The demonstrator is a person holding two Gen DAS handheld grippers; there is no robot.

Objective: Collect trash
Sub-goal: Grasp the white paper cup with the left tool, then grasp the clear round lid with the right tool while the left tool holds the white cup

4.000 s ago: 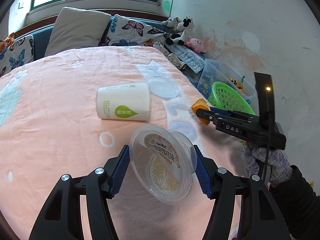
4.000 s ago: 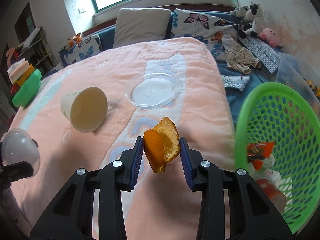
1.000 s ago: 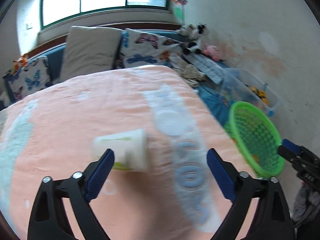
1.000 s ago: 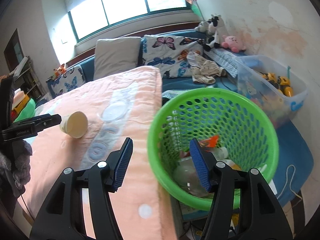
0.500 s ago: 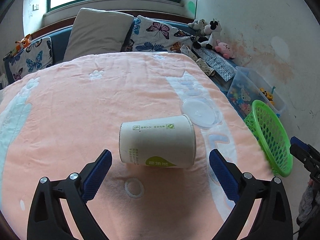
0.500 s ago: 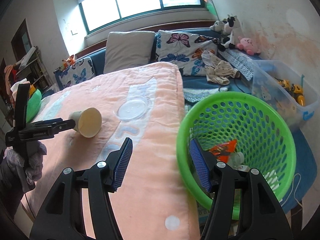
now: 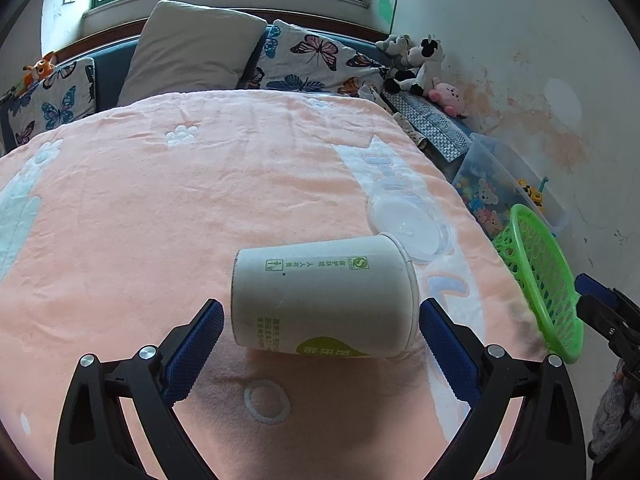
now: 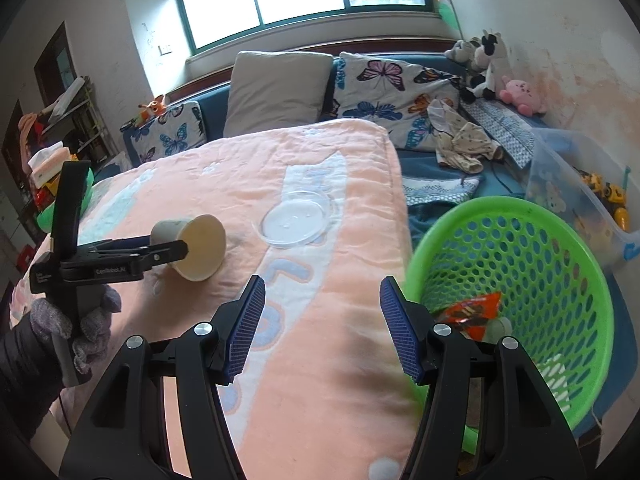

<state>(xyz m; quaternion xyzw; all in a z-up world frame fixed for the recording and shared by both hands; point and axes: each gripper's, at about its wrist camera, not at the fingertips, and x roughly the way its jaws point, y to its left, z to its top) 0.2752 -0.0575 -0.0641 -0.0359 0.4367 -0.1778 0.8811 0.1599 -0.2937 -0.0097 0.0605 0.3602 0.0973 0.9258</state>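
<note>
A white paper cup [image 7: 324, 296] lies on its side on the pink blanket [image 7: 200, 200], its mouth to the right. My left gripper [image 7: 318, 312] is open and low around it, one blue pad beside each end, neither pressing. The right wrist view shows that same cup [image 8: 196, 246] with the left gripper [image 8: 176, 248] alongside it. A clear plastic lid [image 7: 408, 228] [image 8: 294, 222] rests flat just beyond the cup. My right gripper [image 8: 322, 320] stands open and empty over the blanket's edge, left of the green basket [image 8: 500, 204], which holds an orange wrapper [image 8: 472, 312] and other trash.
Pillows [image 7: 192, 52] and plush toys [image 7: 420, 64] line the head of the bed. A clear toy bin [image 8: 580, 184] stands behind the basket, loose clothes [image 8: 460, 144] lie by it. A gloved hand [image 8: 80, 320] holds the left gripper. A cluttered shelf [image 8: 52, 152] stands far left.
The left gripper has sunk closer, so the cup now lies between its jaws. The right gripper has swung left, from over the basket to the blanket's edge. Both earlier loads are gone.
</note>
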